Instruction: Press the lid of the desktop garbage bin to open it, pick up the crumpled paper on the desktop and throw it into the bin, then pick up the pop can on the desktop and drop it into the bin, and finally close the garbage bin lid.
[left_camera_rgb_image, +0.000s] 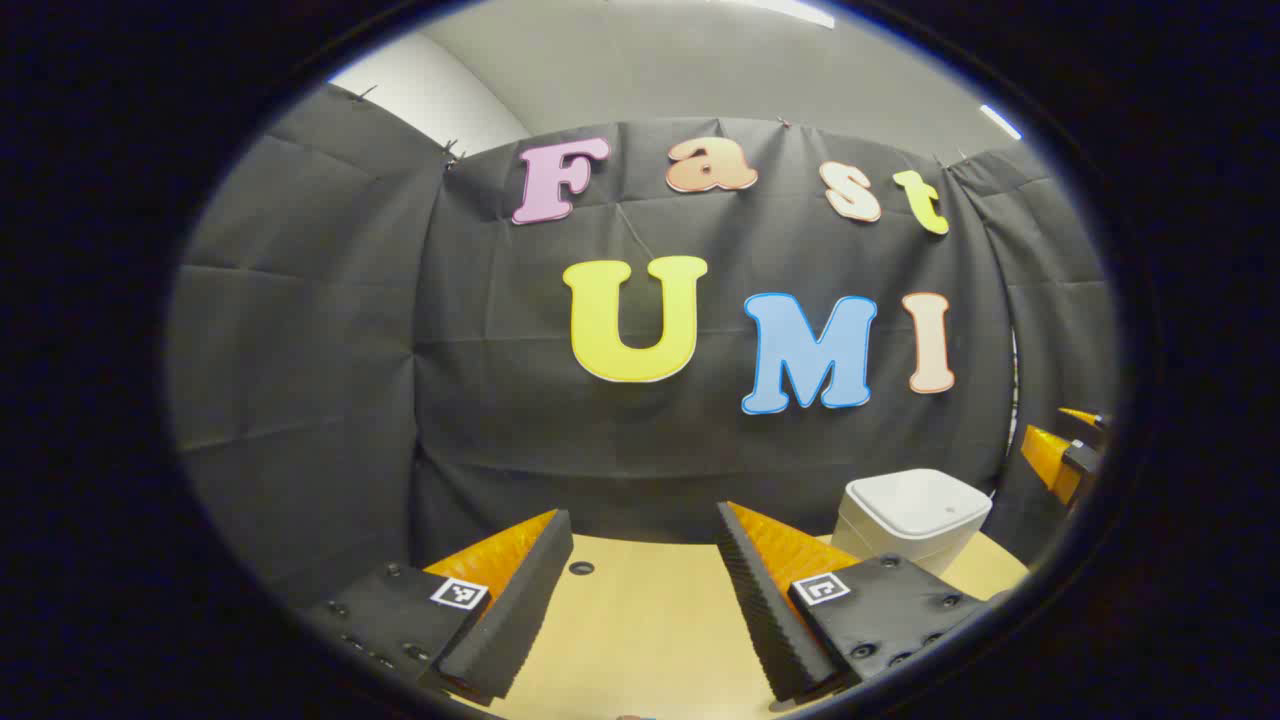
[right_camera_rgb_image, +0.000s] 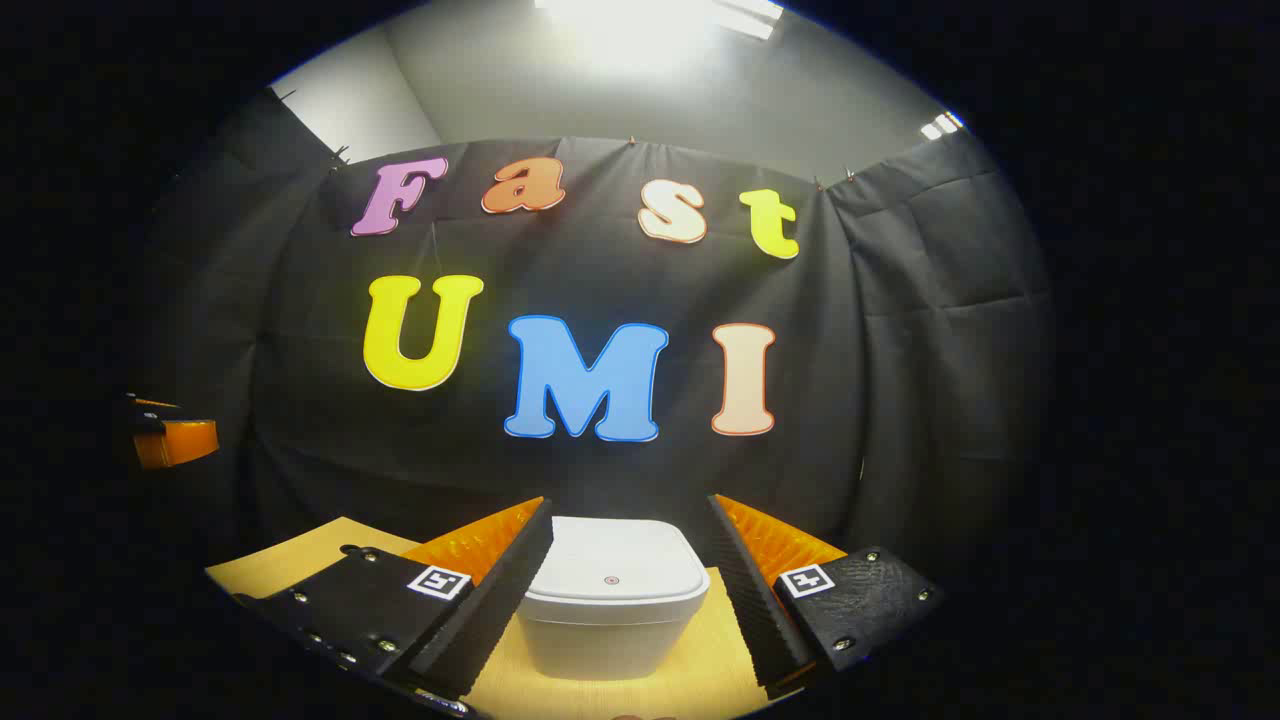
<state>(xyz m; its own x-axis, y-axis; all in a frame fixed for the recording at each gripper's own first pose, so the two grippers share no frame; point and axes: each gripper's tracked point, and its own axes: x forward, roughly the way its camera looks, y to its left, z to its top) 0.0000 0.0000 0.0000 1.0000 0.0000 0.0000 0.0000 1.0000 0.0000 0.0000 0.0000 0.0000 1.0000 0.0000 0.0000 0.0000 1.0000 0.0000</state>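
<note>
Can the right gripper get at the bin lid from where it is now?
Probably yes. The right gripper is open and lined up with the closed bin, whose lid shows between its fingers with nothing in the way.

Left gripper (left_camera_rgb_image: 645, 535) and right gripper (right_camera_rgb_image: 630, 520), ridged fingers, screwed black mounts, square coded tags
</note>
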